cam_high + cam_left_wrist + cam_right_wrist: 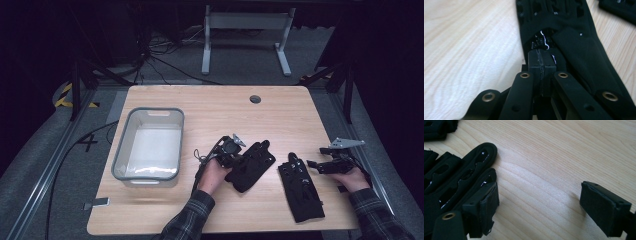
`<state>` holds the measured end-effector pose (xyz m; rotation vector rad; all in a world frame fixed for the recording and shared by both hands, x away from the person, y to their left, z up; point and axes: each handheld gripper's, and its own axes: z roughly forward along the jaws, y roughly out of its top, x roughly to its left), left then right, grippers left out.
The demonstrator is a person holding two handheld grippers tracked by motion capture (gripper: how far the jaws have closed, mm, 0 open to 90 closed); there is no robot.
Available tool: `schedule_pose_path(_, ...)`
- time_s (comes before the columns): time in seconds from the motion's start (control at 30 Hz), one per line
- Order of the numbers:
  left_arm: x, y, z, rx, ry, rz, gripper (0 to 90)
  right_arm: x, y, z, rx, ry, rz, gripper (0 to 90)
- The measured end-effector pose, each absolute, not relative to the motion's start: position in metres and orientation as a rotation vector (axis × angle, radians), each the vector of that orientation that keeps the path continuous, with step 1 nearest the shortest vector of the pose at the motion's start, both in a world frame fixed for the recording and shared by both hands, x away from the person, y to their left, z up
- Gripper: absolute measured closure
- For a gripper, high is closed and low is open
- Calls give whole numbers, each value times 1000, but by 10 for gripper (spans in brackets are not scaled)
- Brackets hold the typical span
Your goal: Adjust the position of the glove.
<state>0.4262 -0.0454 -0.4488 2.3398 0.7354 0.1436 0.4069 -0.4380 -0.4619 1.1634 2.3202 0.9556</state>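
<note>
Light wooden tabletop: far half bare. Grey rectangular plastic bin, near left edge, empty. Left tongs: clamped on black perforated fabric glove, centre. Right tongs: wide apart, holding nothing, beside second black glove.

A lab: black curtains, floor cables, aluminium frame rails around a wooden table.

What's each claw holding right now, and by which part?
The left claw is shut on the left glove, pinching fabric at its cuff end. The right claw is open beside the right glove, holding nothing.
</note>
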Motion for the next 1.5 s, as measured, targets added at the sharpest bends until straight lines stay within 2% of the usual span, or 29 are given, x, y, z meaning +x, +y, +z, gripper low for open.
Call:
schedule_pose_path(0.33,404,-51,-448,2407,663,140,897,407,-438,-462,1165,2322,955,164)
schedule_pose_path(0.83,363,-54,-449,2403,610,28,893,407,-438,-462,1165,2322,955,164)
schedule_pose_path(0.97,359,-58,-449,2417,582,27,889,406,-438,-462,1148,2332,966,192)
schedule_pose_path(1.0,360,-57,-449,2410,586,20,889,405,-438,-461,1136,2343,982,236)
schedule_pose_path(1.03,360,-57,-449,2410,586,20,888,405,-438,-461,1136,2343,982,236)
schedule_pose_path(1.1,361,-55,-447,2402,592,21,888,399,-437,-453,1125,2342,1014,353)
schedule_pose_path(1.13,361,-55,-447,2402,592,21,888,399,-437,-453,1125,2342,1014,353)
schedule_pose_path(1.3,361,-53,-445,2386,597,38,888,378,-431,-439,1038,2418,1116,704)
schedule_pose_path(1.33,361,-53,-445,2386,597,38,888,378,-431,-439,1038,2418,1116,704)
schedule_pose_path(1.43,361,-52,-444,2373,612,36,888,364,-426,-435,988,2472,1169,864)
schedule_pose_path(1.5,361,-52,-444,2381,606,35,889,357,-423,-434,961,2506,1182,895)
